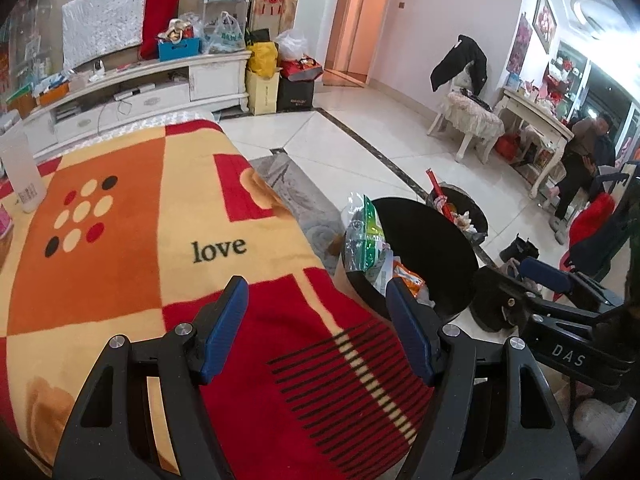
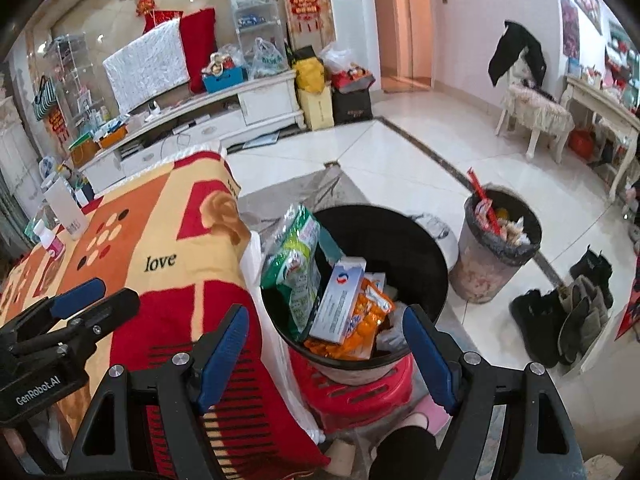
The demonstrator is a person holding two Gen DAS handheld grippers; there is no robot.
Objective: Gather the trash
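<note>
A black trash bin stands on a red stool beside the blanket-covered table. It holds a green snack bag, a white box and orange wrappers. My right gripper is open and empty just above the bin's near rim. My left gripper is open and empty over the blanket's red corner, left of the bin. The left gripper also shows in the right wrist view.
A second, full grey bin stands on the tile floor to the right. Boots lie beside it. A white bottle and a pink-capped bottle stand at the table's far left. A TV cabinet lines the wall.
</note>
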